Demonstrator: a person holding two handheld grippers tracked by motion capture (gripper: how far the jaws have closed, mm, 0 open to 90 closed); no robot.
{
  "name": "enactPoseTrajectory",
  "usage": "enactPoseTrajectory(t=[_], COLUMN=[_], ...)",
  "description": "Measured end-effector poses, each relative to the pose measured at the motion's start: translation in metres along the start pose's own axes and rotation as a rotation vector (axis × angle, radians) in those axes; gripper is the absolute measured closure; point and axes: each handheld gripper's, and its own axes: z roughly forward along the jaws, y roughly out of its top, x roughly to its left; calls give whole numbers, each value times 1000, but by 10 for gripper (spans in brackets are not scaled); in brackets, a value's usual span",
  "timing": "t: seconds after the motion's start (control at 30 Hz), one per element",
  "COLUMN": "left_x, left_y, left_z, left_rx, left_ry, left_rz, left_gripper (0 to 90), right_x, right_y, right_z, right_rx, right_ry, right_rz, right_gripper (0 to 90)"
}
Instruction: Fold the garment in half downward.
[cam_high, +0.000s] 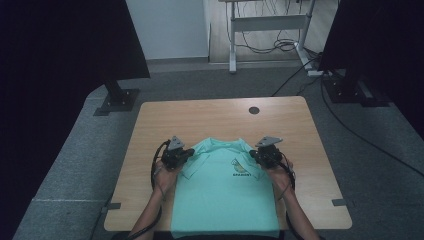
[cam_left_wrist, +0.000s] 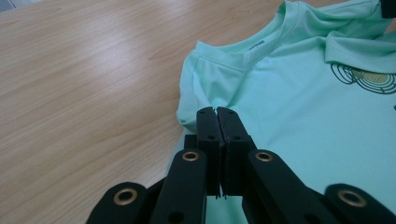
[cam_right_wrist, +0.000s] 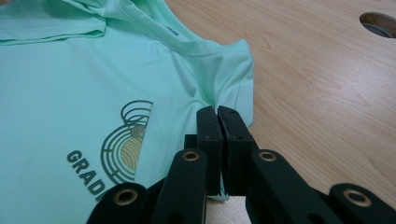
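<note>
Shut jaws over T-shirt shoulder

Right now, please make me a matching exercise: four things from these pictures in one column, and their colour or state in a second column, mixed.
1. T-shirt
2. Table
3. Left gripper
4. Round hole

A. shut, black jaws together
B. light wood
C. mint green, lying flat, sleeves folded in
D. dark, near the table's far edge

Pairs: 1-C, 2-B, 3-A, 4-D
</note>
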Motion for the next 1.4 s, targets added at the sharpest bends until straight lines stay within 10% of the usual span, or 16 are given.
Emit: enactPoseTrajectory(t=[1.4], left_x=[-47], left_y=[-28], left_z=[-46], left_rx=[-33], left_ry=[-13], left_rz=[34], left_gripper=[888], right_x=[45], right_y=[-26], right_z=[-43], right_rx=[-22], right_ry=[13], right_rz=[-43], right_gripper=[874])
